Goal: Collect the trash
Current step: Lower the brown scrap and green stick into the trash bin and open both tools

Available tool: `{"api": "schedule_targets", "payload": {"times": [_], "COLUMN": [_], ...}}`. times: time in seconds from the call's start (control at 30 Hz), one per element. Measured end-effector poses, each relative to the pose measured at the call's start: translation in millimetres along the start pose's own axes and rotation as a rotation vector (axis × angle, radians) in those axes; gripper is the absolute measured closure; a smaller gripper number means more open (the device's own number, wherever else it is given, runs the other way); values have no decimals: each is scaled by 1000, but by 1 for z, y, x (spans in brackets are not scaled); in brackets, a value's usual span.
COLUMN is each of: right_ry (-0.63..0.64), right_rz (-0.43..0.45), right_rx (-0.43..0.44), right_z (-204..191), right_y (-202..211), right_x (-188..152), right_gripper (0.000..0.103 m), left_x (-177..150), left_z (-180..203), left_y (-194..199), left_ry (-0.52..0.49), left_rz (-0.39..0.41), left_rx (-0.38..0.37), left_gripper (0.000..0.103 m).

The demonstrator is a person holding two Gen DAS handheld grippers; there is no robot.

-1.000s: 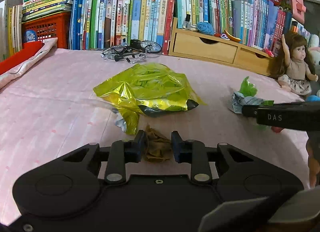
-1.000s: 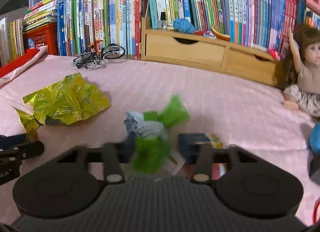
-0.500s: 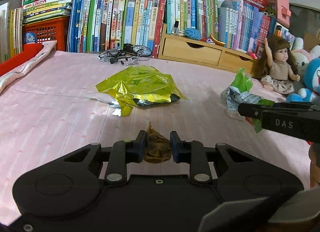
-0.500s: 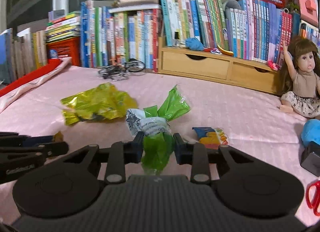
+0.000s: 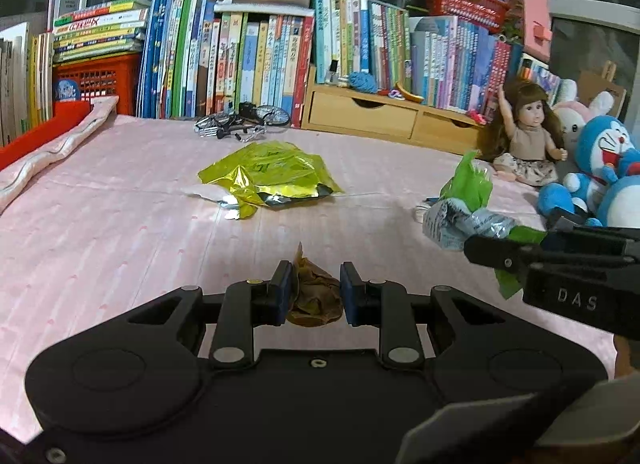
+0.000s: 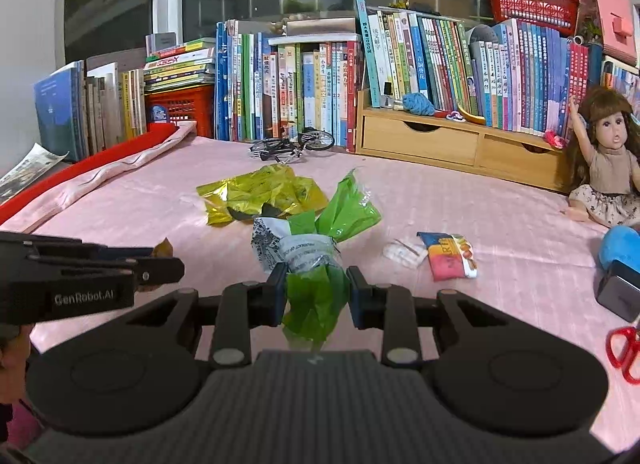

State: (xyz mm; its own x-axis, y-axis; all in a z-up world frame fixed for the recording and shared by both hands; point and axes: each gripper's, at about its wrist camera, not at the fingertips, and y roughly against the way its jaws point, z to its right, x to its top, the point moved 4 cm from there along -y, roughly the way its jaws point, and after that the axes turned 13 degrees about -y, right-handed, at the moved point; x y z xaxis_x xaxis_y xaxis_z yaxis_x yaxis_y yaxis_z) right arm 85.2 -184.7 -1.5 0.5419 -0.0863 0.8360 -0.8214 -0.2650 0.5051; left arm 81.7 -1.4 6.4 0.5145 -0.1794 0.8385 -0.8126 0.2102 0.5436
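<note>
- Two claws are in view, each clenched on a piece of trash and held clear above the pink cloth (image 5: 120,224) spread over the surface.
- Left claw (image 5: 314,290): its blue pads pinch a crumpled brown wrapper (image 5: 316,296) — the lower end of the wad hangs down between the fingers, and the print on it cannot be made out.
- From the right wrist view the left claw (image 6: 176,268) enters at the left edge; only a brown tip of that wrapper (image 6: 163,249) pokes past it, the rest is hidden.
- Right claw (image 6: 316,294): it grips a green and grey wrapper (image 6: 308,260) by its green tail. The bottom of the tail is cut off behind the claw body, and the grey lettering is too bent to read.
- From the left wrist view the right claw (image 5: 480,250) comes in from the right edge, covering part of the green and grey wrapper (image 5: 464,208).
- One yellow foil bag (image 5: 268,176) lies flat on the cloth further back, untouched; its dark underside shows only at one edge.
- Right of the right claw, a small colourful packet (image 6: 448,256) and a white scrap (image 6: 402,254) lie on the cloth, just beside each other.
- At the right edge, red scissors (image 6: 624,348) and a dark box (image 6: 618,296) are cut off by the frame — so is a blue plush toy (image 5: 604,168).
- A doll (image 6: 608,172) sits by the wooden drawers (image 6: 440,144), with rows of books (image 6: 312,92) behind and a toy bicycle (image 6: 292,144) in front.
</note>
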Motion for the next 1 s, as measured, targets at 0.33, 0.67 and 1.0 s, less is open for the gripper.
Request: {"api": "schedule_targets", "payload": {"times": [0.33,0.67,1.0], "right_ry": [-36,-74,-89], "right_rz": [3,-18,-163], "right_rx": [35,85,99], "right_z": [-3,-12,-21], "right_y": [38,72,107], "right_x": [-26,-59,-139], "right_gripper": [67,66,66], "left_x": [-17,-49,-119], "left_z": [20,27,42], "left_y": [41,76,104], "left_ry": [-34,0,8], "left_rz": [29,-11,-168], "left_rx": [-43,-91,-182], "left_gripper": [79,79,79]}}
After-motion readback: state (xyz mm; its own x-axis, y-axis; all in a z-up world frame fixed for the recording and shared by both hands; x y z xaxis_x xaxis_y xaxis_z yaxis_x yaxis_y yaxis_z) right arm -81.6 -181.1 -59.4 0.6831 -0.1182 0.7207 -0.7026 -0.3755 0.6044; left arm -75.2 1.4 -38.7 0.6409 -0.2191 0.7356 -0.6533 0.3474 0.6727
